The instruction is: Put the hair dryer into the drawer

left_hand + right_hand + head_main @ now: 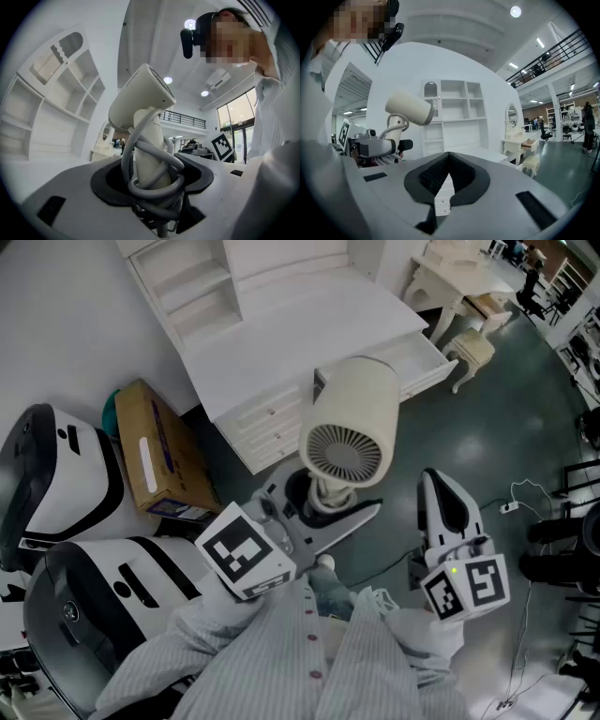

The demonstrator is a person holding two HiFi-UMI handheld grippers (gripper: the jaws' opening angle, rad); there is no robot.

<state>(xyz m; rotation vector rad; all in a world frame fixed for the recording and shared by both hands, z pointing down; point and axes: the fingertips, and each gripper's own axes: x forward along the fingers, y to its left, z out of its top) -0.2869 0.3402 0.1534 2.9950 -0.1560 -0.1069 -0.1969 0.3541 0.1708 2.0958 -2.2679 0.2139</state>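
A cream hair dryer [349, 418] stands upright in my left gripper [323, 498], barrel on top, its rear grille facing the head camera. In the left gripper view the jaws are closed on the dryer's handle [151, 159], with the grey cord [157, 187] wound round it. The dryer hangs in the air in front of the white desk [309, 324], whose drawer [422, 357] is pulled open at the right. My right gripper [441, 498] is held to the right of the dryer, shut and empty; its view shows the dryer [408, 107] at left.
A white shelf unit [197, 287] stands on the desk's back. A cardboard box [159, 451] and white-and-black machine shells [56, 474] sit on the floor at left. A small stool [473, 348] stands beyond the drawer. Cables [525, 493] lie on the floor at right.
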